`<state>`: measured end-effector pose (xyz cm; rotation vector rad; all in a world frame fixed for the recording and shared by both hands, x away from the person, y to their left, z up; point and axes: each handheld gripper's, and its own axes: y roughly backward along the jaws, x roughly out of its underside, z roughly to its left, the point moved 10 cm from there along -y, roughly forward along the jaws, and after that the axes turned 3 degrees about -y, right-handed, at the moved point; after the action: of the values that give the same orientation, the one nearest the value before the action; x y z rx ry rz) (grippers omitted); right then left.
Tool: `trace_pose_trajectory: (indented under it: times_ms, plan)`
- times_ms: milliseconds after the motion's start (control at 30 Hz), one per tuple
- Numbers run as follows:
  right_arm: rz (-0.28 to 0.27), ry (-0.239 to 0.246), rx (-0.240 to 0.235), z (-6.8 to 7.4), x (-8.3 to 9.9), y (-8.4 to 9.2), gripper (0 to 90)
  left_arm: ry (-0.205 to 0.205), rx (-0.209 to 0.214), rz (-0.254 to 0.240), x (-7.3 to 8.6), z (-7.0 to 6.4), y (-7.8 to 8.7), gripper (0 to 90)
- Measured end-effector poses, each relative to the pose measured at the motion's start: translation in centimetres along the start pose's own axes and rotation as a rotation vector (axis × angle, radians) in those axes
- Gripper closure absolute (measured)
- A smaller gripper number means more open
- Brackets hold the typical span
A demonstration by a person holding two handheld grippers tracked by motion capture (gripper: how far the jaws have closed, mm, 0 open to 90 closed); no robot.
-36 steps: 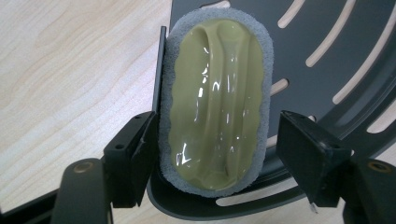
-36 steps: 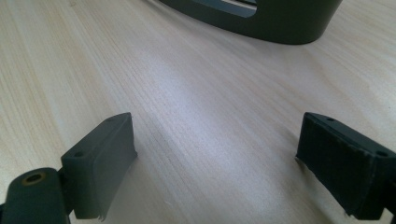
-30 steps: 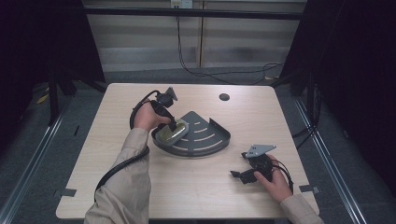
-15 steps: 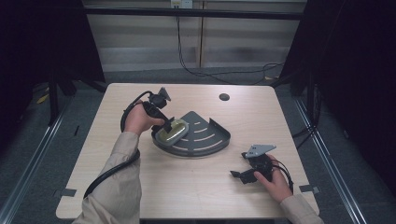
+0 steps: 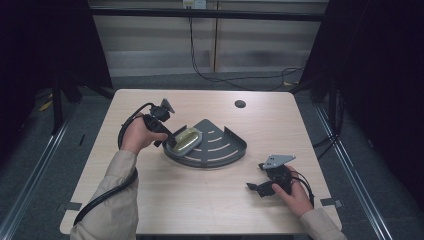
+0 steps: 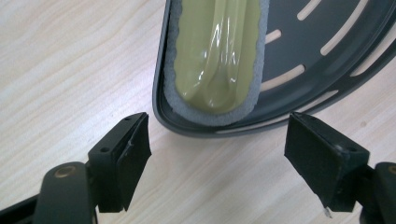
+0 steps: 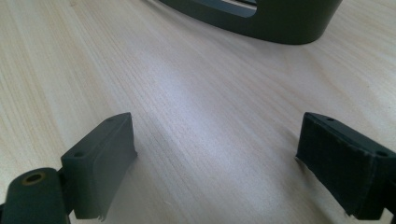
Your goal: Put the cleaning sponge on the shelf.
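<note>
The left tool [image 6: 217, 154] has drawn back, wide apart like the right tool [image 7: 215, 163], from a glossy, perhaps film-wrapped, olive pad [image 6: 218, 51].

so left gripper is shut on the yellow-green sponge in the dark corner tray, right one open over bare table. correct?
Not quite. The left gripper is open, not shut on the sponge: the left gripper view shows its fingers spread wide, short of the tray rim, touching nothing. The sponge does lie in the tray, and the right gripper is open over bare table.
</note>
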<state>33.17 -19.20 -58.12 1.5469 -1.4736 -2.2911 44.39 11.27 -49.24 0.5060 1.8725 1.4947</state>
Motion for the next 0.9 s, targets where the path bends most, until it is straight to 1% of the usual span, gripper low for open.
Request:
trace_pose_trajectory:
  times_ms: [67, 100, 200, 267, 333, 400, 567, 600, 667, 733, 900]
  plan:
    - [0.000, 0.000, 0.000, 0.0, 0.0, 0.0, 10.6, 0.004, 0.001, 0.002, 0.4, 0.0, 0.1, 22.1]
    - [0.000, 0.000, 0.000, 0.0, 0.0, 0.0, 10.6, -0.003, 0.006, 0.001, 0.6, 0.0, 0.2, 22.1]
    - [0.002, -0.002, -0.001, 0.0, 0.0, 0.0, 10.6, 0.008, 0.007, -0.004, 1.1, -0.1, 0.3, 22.1]
    - [0.002, -0.002, 0.000, 0.0, 0.0, 0.0, 10.6, 0.011, 0.014, 0.002, 1.4, -0.1, 0.3, 22.1]
    - [0.002, -0.003, 0.000, 0.0, 0.0, 0.0, 10.6, 0.004, 0.009, 0.008, 1.8, -0.1, 0.3, 21.6]
    - [0.003, -0.001, -0.001, 0.0, 0.0, 0.0, 10.6, 0.002, 0.020, 0.009, 2.2, -0.2, 0.3, 21.6]
    - [0.003, -0.001, -0.001, 0.0, 0.0, 0.0, 10.6, 0.002, 0.019, 0.025, 3.3, -0.3, 0.1, 21.6]
    - [0.003, -0.001, -0.001, 0.0, 0.0, 0.0, 10.6, -0.005, 0.024, 0.027, 3.5, -0.3, 0.0, 21.7]
    - [0.003, -0.001, -0.001, 0.0, 0.0, 0.0, 10.6, -0.001, 0.034, 0.030, 3.9, -0.5, -0.1, 21.7]
    - [0.003, -0.001, -0.001, 0.0, 0.0, 0.0, 10.6, 0.000, 0.026, 0.036, 4.4, -0.4, -0.3, 21.7]
    - [0.003, -0.001, -0.001, 0.0, 0.0, 0.0, 10.6, -0.002, 0.029, 0.023, 5.2, -0.5, -0.7, 21.6]
